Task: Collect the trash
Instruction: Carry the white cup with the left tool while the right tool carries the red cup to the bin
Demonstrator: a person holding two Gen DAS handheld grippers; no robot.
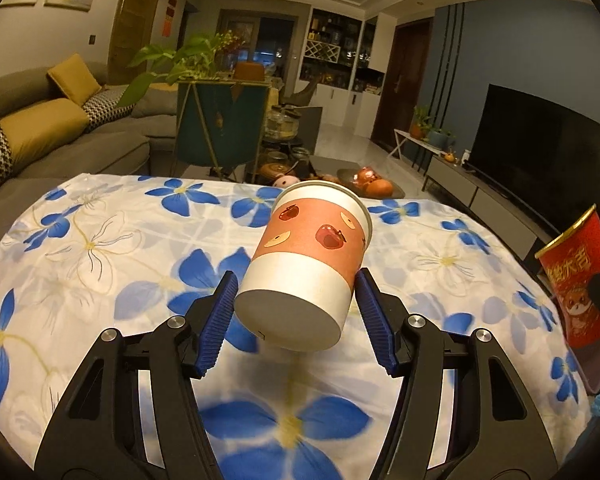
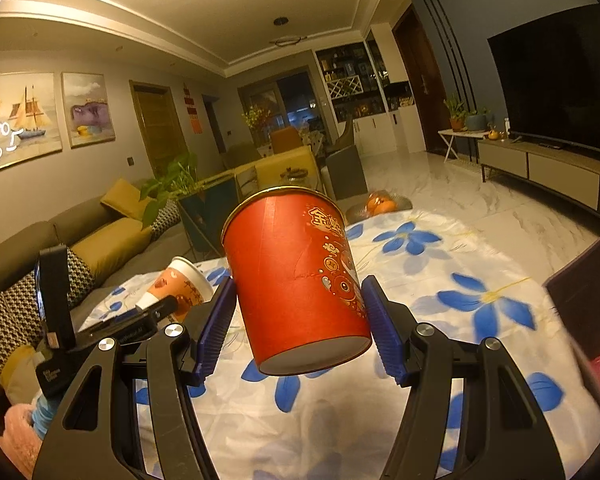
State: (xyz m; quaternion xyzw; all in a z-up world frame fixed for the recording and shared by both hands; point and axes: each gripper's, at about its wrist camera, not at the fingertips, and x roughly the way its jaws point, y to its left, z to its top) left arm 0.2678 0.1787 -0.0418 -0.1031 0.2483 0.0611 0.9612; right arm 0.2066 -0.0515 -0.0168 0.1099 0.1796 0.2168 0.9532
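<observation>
left gripper (image 1: 296,292): clamped on apple-print paper cup (image 1: 308,264), tilted, lifted above floral tablecloth (image 1: 100,240)
right gripper (image 2: 298,300): clamped on red paper cup (image 2: 296,276), tilted, above same cloth

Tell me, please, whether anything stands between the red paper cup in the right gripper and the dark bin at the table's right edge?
Nothing visible does: the red paper cup hangs above bare floral tablecloth, the dark bin open alongside.

Grey sofa (image 1: 80,136) left; dark television (image 1: 540,140) on blue wall; marble floor (image 2: 440,184); warm ceiling light
</observation>
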